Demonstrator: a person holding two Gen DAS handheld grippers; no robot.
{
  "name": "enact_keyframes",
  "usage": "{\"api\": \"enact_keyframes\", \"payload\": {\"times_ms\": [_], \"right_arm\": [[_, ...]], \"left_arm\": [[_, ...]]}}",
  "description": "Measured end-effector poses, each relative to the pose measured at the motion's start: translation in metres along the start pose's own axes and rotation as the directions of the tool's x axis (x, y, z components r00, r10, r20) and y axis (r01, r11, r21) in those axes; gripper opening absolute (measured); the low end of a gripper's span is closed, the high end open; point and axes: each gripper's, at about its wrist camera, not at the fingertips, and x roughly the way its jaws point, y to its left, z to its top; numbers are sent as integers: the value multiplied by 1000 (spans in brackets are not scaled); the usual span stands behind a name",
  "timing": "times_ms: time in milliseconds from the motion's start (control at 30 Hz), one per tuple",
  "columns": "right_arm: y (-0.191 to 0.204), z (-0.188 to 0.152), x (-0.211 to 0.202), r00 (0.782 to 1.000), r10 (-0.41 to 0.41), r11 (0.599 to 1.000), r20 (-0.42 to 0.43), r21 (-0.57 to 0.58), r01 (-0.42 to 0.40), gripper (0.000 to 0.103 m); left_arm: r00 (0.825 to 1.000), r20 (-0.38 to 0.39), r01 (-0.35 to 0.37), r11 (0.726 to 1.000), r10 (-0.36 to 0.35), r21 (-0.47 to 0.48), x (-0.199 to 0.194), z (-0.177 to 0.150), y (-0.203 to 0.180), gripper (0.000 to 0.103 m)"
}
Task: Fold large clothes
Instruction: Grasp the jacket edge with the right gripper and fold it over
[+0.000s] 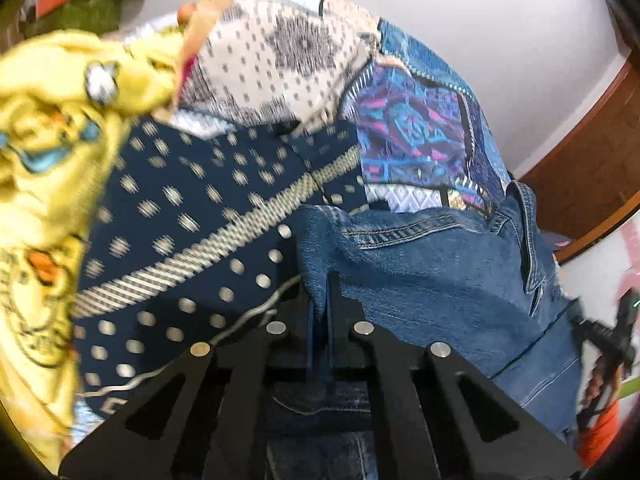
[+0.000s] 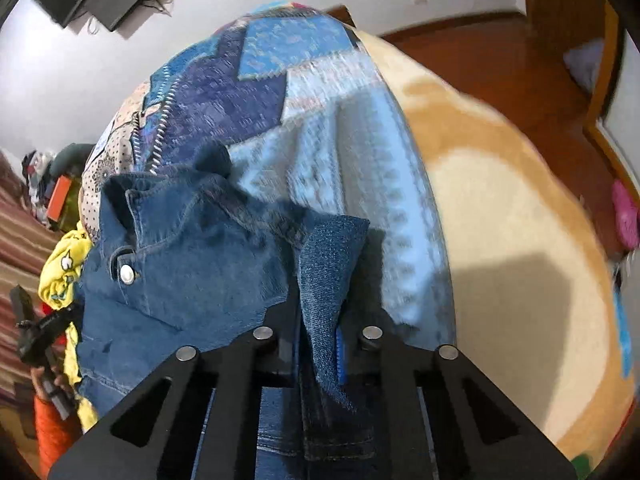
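A blue denim jacket [image 1: 440,276] hangs stretched between both grippers over a patchwork bedspread [image 1: 416,128]. My left gripper [image 1: 322,300] is shut on one edge of the denim. My right gripper [image 2: 320,304] is shut on another denim edge; the jacket [image 2: 192,272] with its collar and a metal snap button [image 2: 127,273] spreads to the left of it. The right gripper shows at the right edge of the left wrist view [image 1: 612,336], and the left gripper shows at the left edge of the right wrist view [image 2: 36,336].
A yellow printed garment [image 1: 52,152] lies bunched at the left, also seen in the right wrist view [image 2: 64,268]. A dark blue dotted cloth [image 1: 192,216] lies under the jacket. A cream and tan blanket [image 2: 512,240] covers the right. Wooden floor [image 2: 500,64] lies beyond.
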Motion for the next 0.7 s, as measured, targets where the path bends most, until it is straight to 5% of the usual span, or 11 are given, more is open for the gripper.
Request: {"api": "enact_keyframes", "payload": {"times_ms": [267, 500, 700], "right_arm": [[49, 48, -11, 989, -58, 992, 139, -107, 73, 9], [21, 49, 35, 994, -91, 996, 64, -16, 93, 10], [8, 43, 31, 996, -87, 996, -15, 22, 87, 20]], "left_arm": [[990, 80, -122, 985, 113, 124, -30, 17, -17, 3], [978, -41, -199, 971, 206, 131, 16, 15, -11, 6], [957, -114, -245, 953, 268, 179, 28, 2, -17, 28]]}}
